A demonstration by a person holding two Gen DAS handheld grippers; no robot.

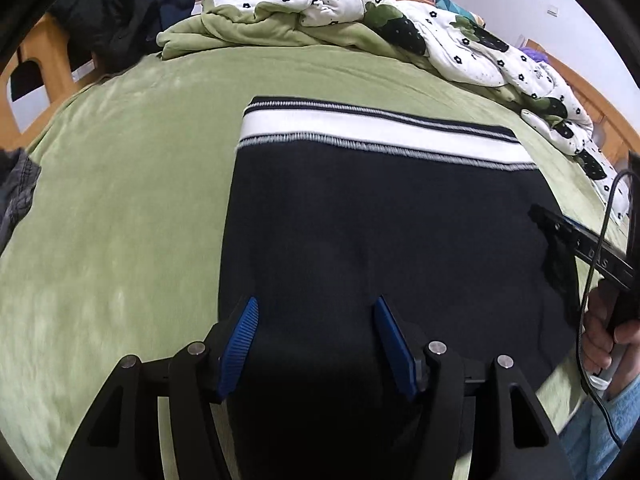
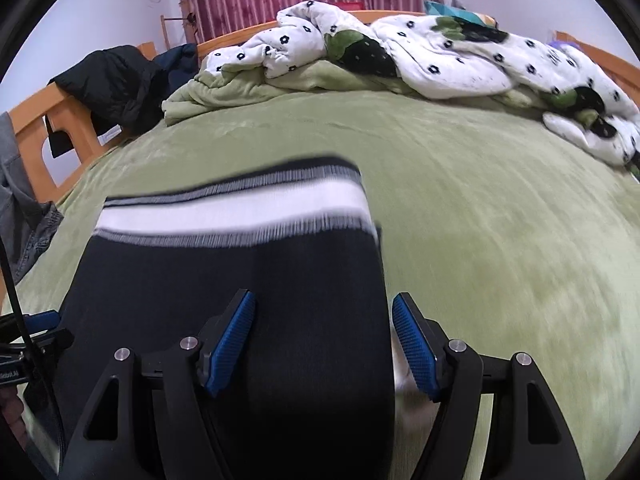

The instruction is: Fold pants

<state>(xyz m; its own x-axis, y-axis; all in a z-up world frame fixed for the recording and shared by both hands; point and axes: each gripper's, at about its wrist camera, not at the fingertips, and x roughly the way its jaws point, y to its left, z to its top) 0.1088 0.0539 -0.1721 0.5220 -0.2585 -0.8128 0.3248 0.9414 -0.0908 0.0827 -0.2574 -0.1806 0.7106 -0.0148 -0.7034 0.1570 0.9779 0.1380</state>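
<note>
Pants [image 1: 380, 220], navy, white-striped waistband

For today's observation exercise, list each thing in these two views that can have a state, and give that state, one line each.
Pants: lying flat on the bed, striped waistband at the far end.
Left gripper: open, over the pants.
Right gripper: open, over the pants' right edge.
Quilt: crumpled at the far side.
Sheet: spread over the bed.
Jacket: draped over the bed frame.

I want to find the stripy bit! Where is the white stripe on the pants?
The white stripe runs across the far end of the dark pants, which lie on the green bed cover, short of the flowery quilt in both views.
</note>
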